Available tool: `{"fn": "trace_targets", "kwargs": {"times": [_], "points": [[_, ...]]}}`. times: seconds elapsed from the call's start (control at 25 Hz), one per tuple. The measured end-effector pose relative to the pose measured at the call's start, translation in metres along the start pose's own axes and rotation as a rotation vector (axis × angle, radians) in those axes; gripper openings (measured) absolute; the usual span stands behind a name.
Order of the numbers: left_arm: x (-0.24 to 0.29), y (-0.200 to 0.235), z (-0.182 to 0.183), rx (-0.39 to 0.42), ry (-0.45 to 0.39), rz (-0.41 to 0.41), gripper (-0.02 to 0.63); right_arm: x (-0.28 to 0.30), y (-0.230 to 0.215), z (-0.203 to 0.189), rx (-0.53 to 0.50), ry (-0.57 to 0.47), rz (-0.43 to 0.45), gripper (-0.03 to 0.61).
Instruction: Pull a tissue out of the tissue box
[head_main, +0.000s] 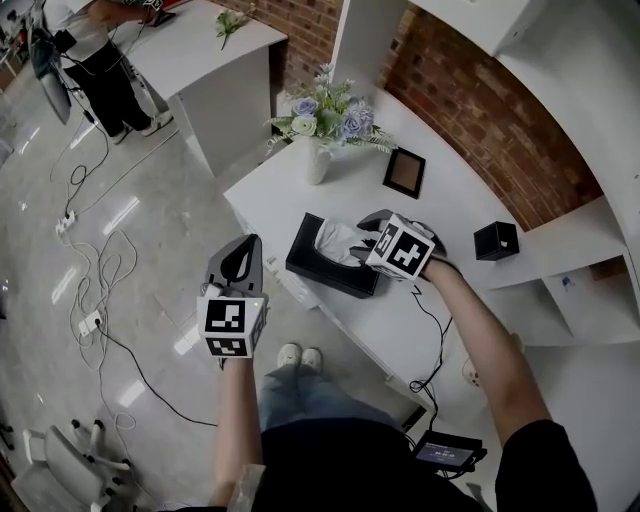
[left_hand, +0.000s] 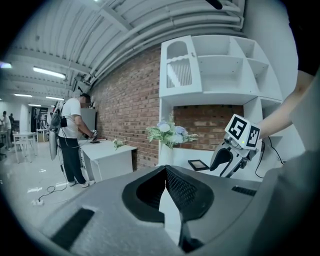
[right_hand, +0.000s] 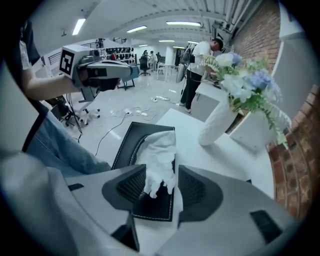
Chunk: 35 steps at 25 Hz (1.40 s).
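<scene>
A black tissue box (head_main: 318, 262) lies on the white table (head_main: 440, 300) near its front edge. A white tissue (head_main: 340, 240) stands up out of its slot. My right gripper (head_main: 366, 235) is at the tissue, open. In the right gripper view the tissue (right_hand: 159, 150) hangs between its spread jaws (right_hand: 161, 182), above the box (right_hand: 129, 142). My left gripper (head_main: 246, 242) is held off the table's edge over the floor, shut with nothing in it; in the left gripper view its jaws (left_hand: 165, 172) meet at the tips and the right gripper (left_hand: 226, 159) shows beyond.
A white vase of flowers (head_main: 322, 125), a small picture frame (head_main: 404, 172) and a black cube (head_main: 496, 240) stand on the table behind the box. Cables (head_main: 100, 290) trail over the floor at left. A person (head_main: 95, 50) stands at another white desk.
</scene>
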<state>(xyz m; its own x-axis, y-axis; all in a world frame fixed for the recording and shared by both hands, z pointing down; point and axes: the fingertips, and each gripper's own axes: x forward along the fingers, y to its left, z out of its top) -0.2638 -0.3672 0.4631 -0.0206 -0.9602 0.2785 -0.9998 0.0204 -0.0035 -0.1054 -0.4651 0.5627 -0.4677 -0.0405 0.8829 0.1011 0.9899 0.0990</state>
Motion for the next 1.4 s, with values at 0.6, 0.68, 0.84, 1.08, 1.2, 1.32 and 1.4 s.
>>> {"fn": "trace_targets", "kwargs": {"times": [0.6, 0.68, 0.84, 1.08, 1.2, 1.32, 1.4], "points": [[-0.004, 0.006, -0.006, -0.01, 0.014, 0.013, 0.009, 0.02, 0.01, -0.004, -0.07, 0.052, -0.012, 0.003], [-0.004, 0.007, -0.007, -0.012, 0.014, 0.014, 0.009, 0.019, 0.01, -0.003, -0.073, 0.049, -0.011, 0.002], [-0.003, 0.006, -0.007, -0.012, 0.011, 0.009, 0.009, 0.013, 0.007, 0.001, -0.073, 0.029, -0.03, 0.002], [-0.003, 0.004, -0.004, -0.009, 0.006, -0.001, 0.009, -0.01, -0.009, 0.008, 0.005, -0.03, -0.083, 0.002], [-0.002, 0.004, -0.003, -0.008, 0.003, -0.006, 0.009, -0.023, -0.022, 0.015, 0.018, -0.057, -0.124, 0.002], [-0.002, 0.002, 0.0, -0.006, 0.0, -0.012, 0.009, -0.037, -0.032, 0.02, 0.032, -0.083, -0.161, 0.002], [-0.002, 0.002, 0.002, -0.004, -0.003, -0.016, 0.009, -0.045, -0.037, 0.024, 0.045, -0.098, -0.178, 0.002]]}}
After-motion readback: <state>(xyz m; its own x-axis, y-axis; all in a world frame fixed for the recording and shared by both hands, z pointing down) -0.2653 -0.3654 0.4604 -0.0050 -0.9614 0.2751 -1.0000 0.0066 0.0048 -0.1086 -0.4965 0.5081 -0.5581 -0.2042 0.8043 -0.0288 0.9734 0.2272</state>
